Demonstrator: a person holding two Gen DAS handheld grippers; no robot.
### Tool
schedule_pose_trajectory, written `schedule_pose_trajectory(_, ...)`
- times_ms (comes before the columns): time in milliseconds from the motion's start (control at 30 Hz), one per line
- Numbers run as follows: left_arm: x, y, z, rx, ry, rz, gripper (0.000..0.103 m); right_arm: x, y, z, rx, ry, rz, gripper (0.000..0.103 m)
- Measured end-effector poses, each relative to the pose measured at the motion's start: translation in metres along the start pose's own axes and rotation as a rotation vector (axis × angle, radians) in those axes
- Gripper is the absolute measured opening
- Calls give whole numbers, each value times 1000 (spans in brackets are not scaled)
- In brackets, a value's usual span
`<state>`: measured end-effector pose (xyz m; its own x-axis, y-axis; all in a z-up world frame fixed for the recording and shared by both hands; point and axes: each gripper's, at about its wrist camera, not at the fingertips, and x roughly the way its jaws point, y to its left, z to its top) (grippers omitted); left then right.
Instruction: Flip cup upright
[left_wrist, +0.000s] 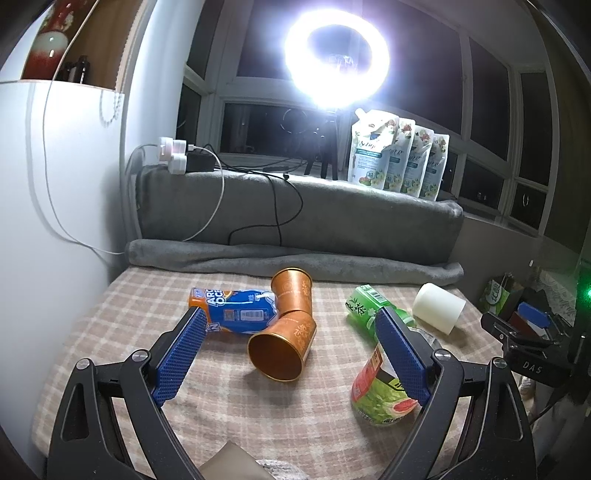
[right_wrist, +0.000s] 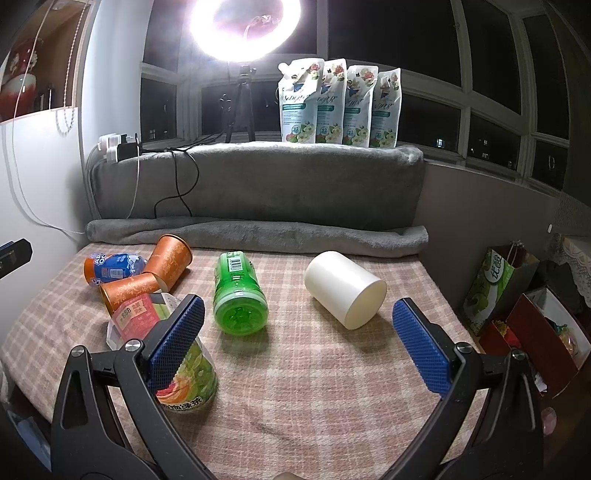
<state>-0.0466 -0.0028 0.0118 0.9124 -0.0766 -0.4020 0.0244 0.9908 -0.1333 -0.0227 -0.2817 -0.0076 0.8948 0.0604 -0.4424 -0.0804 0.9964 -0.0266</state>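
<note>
Item: orange cup (left_wrist: 282, 349), lying on its side on the checked bench (left_wrist: 258, 413), mouth toward the left camera, foot touching a second orange cup (left_wrist: 293, 291) at 12 o'clock and a blue bottle (left_wrist: 236, 314) at 10 o'clock. Judged light, thin-walled, smooth and easily dented; best gripped gently across the mid-wall. Left tongs (left_wrist: 290, 354) and right tongs (right_wrist: 297, 343): both wide open, holding nothing.

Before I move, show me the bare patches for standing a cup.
Bare cloth lies in front of the white cup and green bottle, between the open right gripper pads. Crowded left: two orange cups touch the blue bottle.
</note>
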Motion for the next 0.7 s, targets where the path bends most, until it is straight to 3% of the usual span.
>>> schedule_pose_trajectory(700,0,2,0,5,-8,5,92,2,3,-2,-4,2,3,103)
